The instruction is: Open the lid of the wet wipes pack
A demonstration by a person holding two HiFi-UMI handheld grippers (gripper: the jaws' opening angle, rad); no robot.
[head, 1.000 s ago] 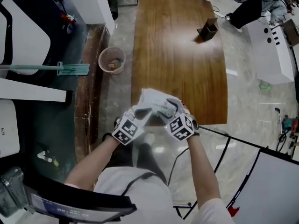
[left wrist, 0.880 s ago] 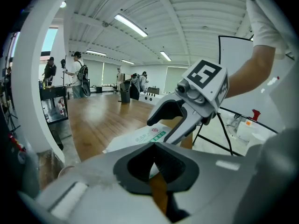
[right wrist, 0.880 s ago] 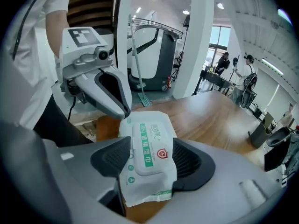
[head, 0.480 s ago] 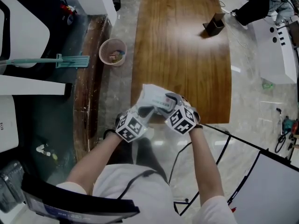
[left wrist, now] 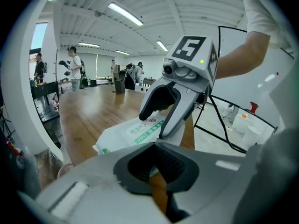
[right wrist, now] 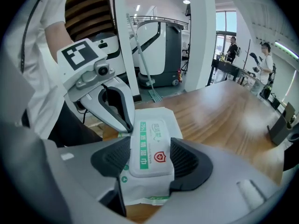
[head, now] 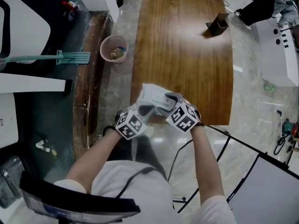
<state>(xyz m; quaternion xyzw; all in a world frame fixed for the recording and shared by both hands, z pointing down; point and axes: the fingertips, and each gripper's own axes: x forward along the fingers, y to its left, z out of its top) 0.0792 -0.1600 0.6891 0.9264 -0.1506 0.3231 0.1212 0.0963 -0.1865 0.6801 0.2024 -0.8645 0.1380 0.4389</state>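
A white wet wipes pack (head: 152,96) with green print is held in the air over the near edge of the wooden table (head: 187,55). My right gripper (head: 169,105) is shut on it, one jaw on each side of the flat white lid (right wrist: 150,148), which lies closed. My left gripper (head: 142,110) pinches the pack's soft edge on the opposite side. In the right gripper view the left gripper (right wrist: 125,127) meets the pack beside the lid. In the left gripper view the pack (left wrist: 135,134) runs from my own jaws to the right gripper (left wrist: 154,125).
A dark holder (head: 218,24) stands at the table's far right. A pink waste bin (head: 113,49) sits on the floor left of the table, near a green mop (head: 60,57). A black frame (head: 233,143) stands to my right. People stand far off (left wrist: 74,69).
Both grippers keep their hold on the pack and the lid stays closed. Only the head view has drifted slightly.
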